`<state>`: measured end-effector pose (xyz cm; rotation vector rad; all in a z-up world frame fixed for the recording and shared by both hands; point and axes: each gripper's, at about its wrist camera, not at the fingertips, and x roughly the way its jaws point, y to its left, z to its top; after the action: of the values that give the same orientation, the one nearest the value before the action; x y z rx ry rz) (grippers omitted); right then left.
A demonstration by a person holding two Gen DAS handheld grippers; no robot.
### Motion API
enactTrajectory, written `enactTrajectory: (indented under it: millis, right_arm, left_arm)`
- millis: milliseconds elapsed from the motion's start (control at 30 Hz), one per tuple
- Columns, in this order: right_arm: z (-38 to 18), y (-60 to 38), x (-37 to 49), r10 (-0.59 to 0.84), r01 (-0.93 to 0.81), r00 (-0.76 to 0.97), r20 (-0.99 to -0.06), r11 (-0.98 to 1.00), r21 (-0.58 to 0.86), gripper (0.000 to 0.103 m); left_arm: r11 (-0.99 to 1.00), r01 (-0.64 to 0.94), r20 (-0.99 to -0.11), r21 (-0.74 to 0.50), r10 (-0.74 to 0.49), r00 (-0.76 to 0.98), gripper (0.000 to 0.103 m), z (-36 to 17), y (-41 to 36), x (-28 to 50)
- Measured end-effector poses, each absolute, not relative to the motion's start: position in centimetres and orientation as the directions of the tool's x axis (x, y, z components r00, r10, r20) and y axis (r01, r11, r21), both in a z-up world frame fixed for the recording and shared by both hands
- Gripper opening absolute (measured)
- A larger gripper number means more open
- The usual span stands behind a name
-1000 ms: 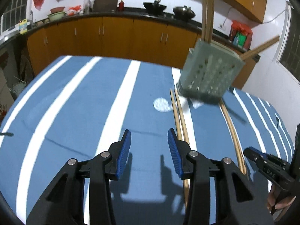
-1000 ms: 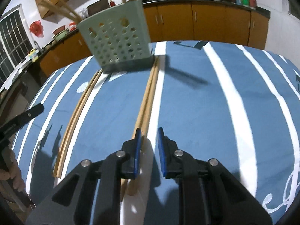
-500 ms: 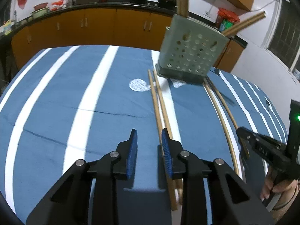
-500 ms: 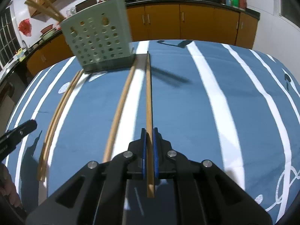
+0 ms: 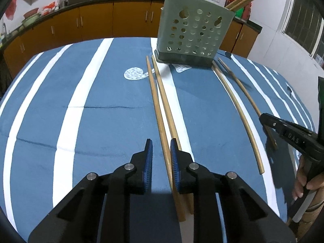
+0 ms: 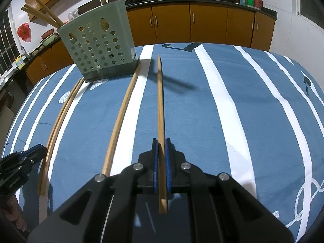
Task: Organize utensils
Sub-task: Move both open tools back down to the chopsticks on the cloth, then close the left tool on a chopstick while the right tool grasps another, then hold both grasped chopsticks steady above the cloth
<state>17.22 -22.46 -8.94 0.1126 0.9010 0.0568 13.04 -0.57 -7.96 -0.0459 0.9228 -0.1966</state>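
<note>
Chopsticks of pale, slender wood look light, stiff and roll-prone: right tongs clamp one near its butt, left tongs closing around another, not yet pinching.

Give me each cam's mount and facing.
Left wrist: on the left tool, aimed down-forward along a chopstick pair to the green holder; right tool and hand at the edge.
Right wrist: on the right tool, shut on one chopstick; left tool at the edge.
Shared: holder, chopsticks, striped cloth.
</note>
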Motion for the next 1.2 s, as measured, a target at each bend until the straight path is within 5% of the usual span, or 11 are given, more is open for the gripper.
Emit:
enactTrajectory:
  millis: [200, 1200]
  right_arm:
    - [-8.9, -22.5, 17.1, 0.096, -0.004, 0.621, -0.778, 0.993, 0.119, 0.01]
    - [-9.2, -22.5, 18.3, 0.061, 0.011, 0.641, -0.765, 0.996, 0.089, 0.01]
  left_arm:
    - [0.988, 0.129, -0.789, -0.09, -0.15, 0.596, 0.008, -8.0, -0.8, 13.5]
    - [0.998, 0.026, -0.777, -0.064, -0.066, 0.626, 0.008, -8.1, 3.3, 16.8]
